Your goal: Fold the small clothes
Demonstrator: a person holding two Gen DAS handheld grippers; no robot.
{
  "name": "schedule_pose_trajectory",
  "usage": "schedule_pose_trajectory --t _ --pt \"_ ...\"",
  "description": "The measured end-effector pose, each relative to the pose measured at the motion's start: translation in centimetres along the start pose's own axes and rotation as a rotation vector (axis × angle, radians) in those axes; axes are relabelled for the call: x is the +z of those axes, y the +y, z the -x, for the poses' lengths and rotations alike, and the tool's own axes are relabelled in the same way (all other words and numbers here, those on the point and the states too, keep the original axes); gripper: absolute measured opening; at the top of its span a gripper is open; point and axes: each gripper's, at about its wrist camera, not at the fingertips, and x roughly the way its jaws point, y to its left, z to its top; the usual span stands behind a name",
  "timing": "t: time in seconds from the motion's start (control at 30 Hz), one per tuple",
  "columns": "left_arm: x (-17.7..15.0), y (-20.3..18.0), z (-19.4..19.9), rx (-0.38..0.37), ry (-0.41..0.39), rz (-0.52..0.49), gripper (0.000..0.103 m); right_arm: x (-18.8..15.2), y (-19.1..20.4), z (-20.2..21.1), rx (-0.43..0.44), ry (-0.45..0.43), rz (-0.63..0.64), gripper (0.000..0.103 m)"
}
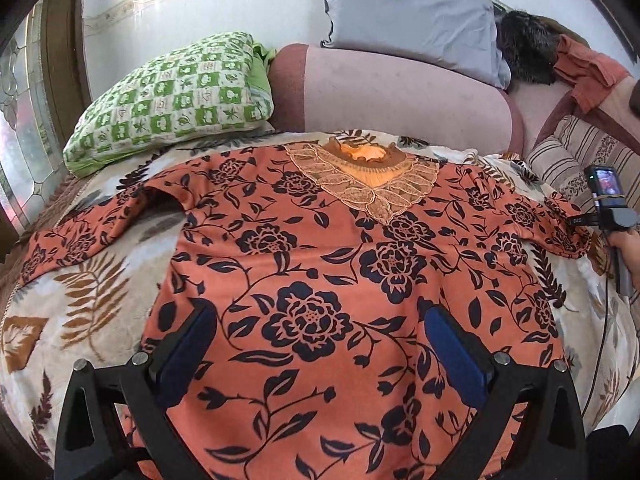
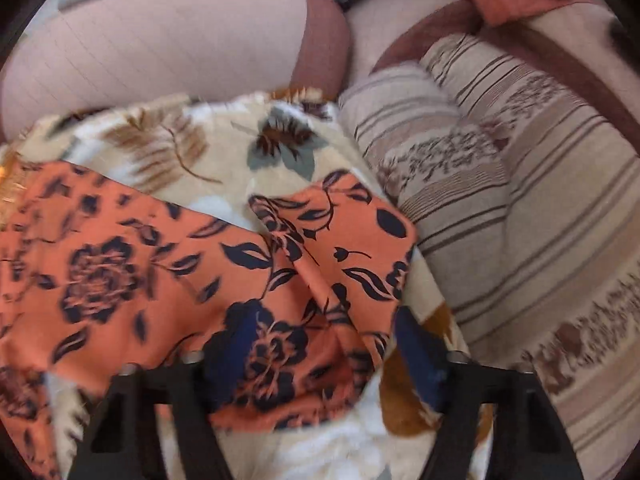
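Blouse (image 1: 320, 264), orange with dark flowers, spread flat on leaf-print blanket (image 1: 80, 312). Green checked pillow (image 1: 176, 96) and pink bolster (image 1: 400, 96) behind. Left tool (image 1: 320, 344) wide above hem. Right tool (image 2: 316, 344) partly open astride sleeve (image 2: 332, 240).

Ahead of the left gripper (image 1: 320, 344), whose jaws stand wide apart, the orange blouse (image 1: 340, 248) lies flat on the leaf-patterned blanket (image 1: 92, 288), so nothing tall blocks the way forward until the pink bolster (image 1: 400, 96). To its left-front the green checked pillow (image 1: 176, 100) closes the corner, while bare blanket stays free at its near left. Around the right gripper (image 2: 320, 344) room is narrow: the striped cushion (image 2: 520, 208) rises just beside it on the right, the blouse sleeve (image 2: 328, 240) lies bunched ahead.
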Motion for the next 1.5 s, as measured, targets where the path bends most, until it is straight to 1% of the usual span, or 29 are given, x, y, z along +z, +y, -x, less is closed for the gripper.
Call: schedule_pose_trajectory --t 0.13,0.17,0.2,0.23,0.3,0.33,0.37,0.47,0.53,0.6,0.63,0.73,0.8,0.83,0.9,0.93,0.97,1.0,1.07,1.1,1.13,1.17,1.2,1.23,1.3,1.33,1.37,1.43,1.5 --pt "0.2 0.0 -0.7 0.001 0.000 -0.005 0.103 0.3 0.0 -1.7 -0.035 0.002 0.044 0.065" --pt "0.3 0.0 -0.8 0.003 -0.003 -0.007 0.103 0.5 -0.3 -2.1 -0.027 0.009 0.029 0.060" --pt "0.4 0.0 -0.9 0.004 -0.008 -0.010 0.103 0.7 -1.1 -2.8 -0.001 0.030 -0.011 0.049" --pt "0.4 0.0 -1.0 0.006 -0.013 -0.015 0.103 0.9 -2.0 -2.9 0.035 0.050 -0.060 0.026" --pt "0.4 0.1 -1.2 0.009 -0.012 -0.019 0.103 1.1 -3.3 -3.3 0.091 0.065 -0.132 0.021" --pt "0.4 0.2 -1.4 0.009 -0.010 -0.016 0.103 1.2 -4.1 -3.2 0.119 0.063 -0.180 0.014" --pt "0.4 0.4 -1.4 0.007 -0.009 -0.010 0.103 1.3 -4.8 -3.0 0.143 0.058 -0.220 0.012" --pt "0.4 1.2 -1.3 0.007 -0.017 0.008 0.103 1.3 -7.1 -1.2 0.262 0.009 -0.378 0.008" --pt "0.4 2.0 -0.8 0.009 -0.033 0.025 0.103 1.5 -7.6 1.3 0.366 -0.052 -0.439 0.008" --pt "0.5 2.9 -0.2 0.013 -0.049 0.048 0.103 1.7 -7.2 3.7 0.455 -0.103 -0.466 0.008" --pt "0.5 3.3 0.0 0.013 -0.056 0.061 0.103 1.9 -6.3 5.9 0.531 -0.143 -0.475 0.008" --pt "0.3 4.8 1.1 0.021 -0.082 0.091 0.103 2.6 -2.7 11.2 0.671 -0.233 -0.445 0.008" --pt "0.0 6.0 1.9 0.032 -0.100 0.111 0.103 2.8 2.0 15.9 0.797 -0.292 -0.378 0.008" --pt "0.0 6.4 2.1 0.035 -0.104 0.119 0.103 2.7 3.8 17.1 0.829 -0.302 -0.355 0.008" --pt "-0.4 7.5 2.5 0.040 -0.110 0.136 0.103 2.0 9.7 20.6 0.921 -0.322 -0.297 0.008" --pt "-0.6 8.2 2.6 0.048 -0.108 0.149 0.103 1.8 11.5 21.1 0.942 -0.326 -0.291 0.008" --pt "-0.7 8.6 2.6 0.048 -0.105 0.158 0.103 1.4 14.9 22.0 0.971 -0.330 -0.252 0.009" --pt "-1.0 9.2 2.7 0.046 -0.103 0.169 0.103 1.0 18.6 22.2 0.989 -0.308 -0.192 0.011" --pt "-1.3 10.0 2.6 0.058 -0.101 0.174 0.103 0.2 24.7 21.2 0.978 -0.229 -0.106 0.011" --pt "-1.5 10.4 2.5 0.065 -0.095 0.176 0.103 -0.7 28.3 20.1 0.968 -0.182 -0.037 0.012" --pt "-1.7 10.8 2.5 0.069 -0.090 0.179 0.103 -1.2 30.3 19.5 0.962 -0.143 0.013 0.019" --pt "-1.8 11.2 2.5 0.073 -0.086 0.184 0.103 -2.1 33.1 18.3 0.940 -0.061 0.072 0.022" --pt "-1.9 11.8 2.5 0.074 -0.084 0.191 0.103 -2.7 34.4 17.7 0.928 -0.018 0.093 0.023" --pt "-2.0 12.2 2.6 0.075 -0.086 0.196 0.103 -3.5 35.0 17.8 0.938 -0.014 0.098 0.029" --pt "-2.0 12.9 2.4 0.078 -0.084 0.210 0.103 -4.3 34.5 19.0 1.011 -0.047 0.092 0.067" --pt "-1.8 13.2 2.2 0.068 -0.078 0.223 0.103 -4.5 33.5 19.9 1.067 -0.066 0.074 0.094" --pt "-1.5 13.3 1.9 0.050 -0.072 0.237 0.103 -4.5 32.4 20.4 1.095 -0.085 0.061 0.097" --pt "-0.8 13.1 1.3 0.015 -0.064 0.245 0.103 -4.0 30.7 21.4 1.125 -0.107 0.023 0.097" --pt "0.3 12.7 0.5 -0.040 -0.054 0.253 0.103 -4.3 26.4 21.4 1.175 -0.116 -0.100 0.097"
